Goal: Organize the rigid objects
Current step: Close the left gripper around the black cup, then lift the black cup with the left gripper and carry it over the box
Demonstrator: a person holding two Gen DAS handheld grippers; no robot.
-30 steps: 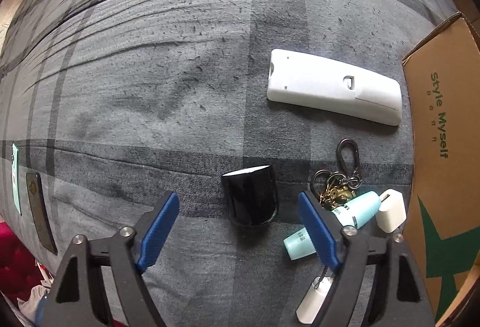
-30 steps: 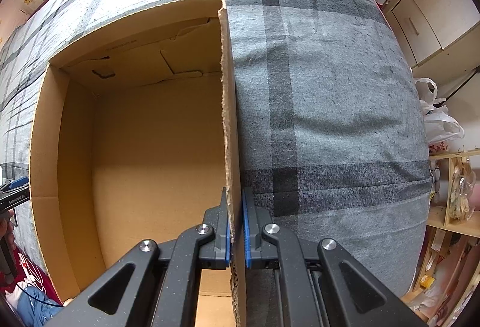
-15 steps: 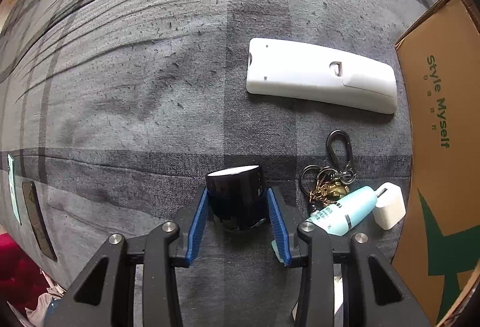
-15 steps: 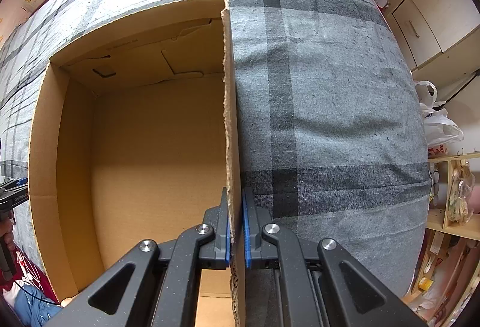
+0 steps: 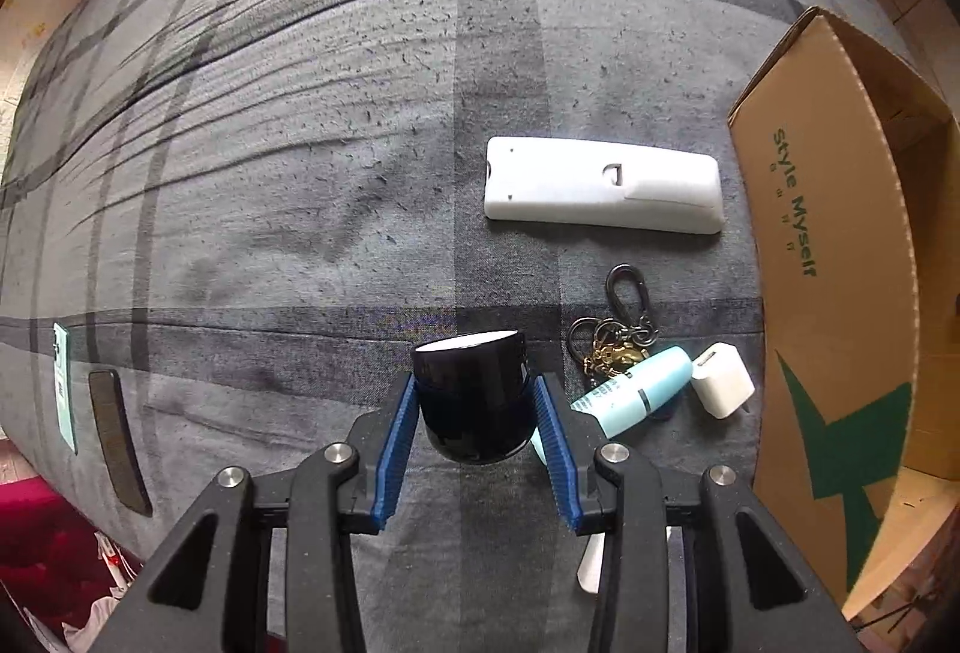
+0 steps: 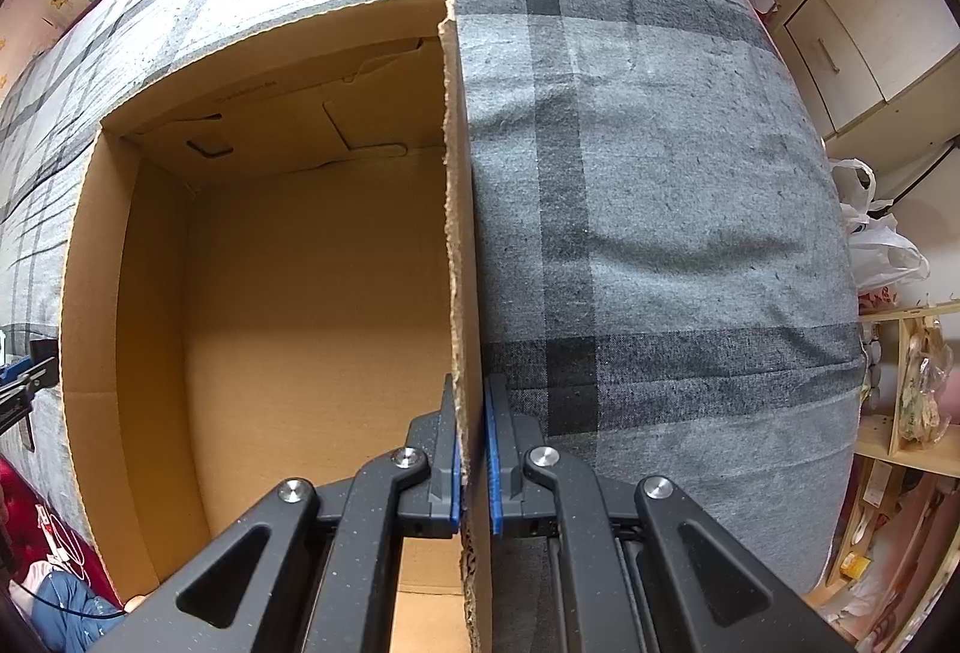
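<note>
The left gripper (image 5: 474,419) had its blue fingers (image 5: 393,449) clenched on a black jar (image 5: 471,401) above the grey plaid bed (image 5: 270,173). Just right lay a blue tube (image 5: 636,398), keys (image 5: 612,347), a white charger (image 5: 723,380) and a remote (image 5: 603,185). The right gripper (image 6: 471,449) pinched the cardboard box (image 6: 462,233) wall edge; open bedding stretched rightward.
</note>
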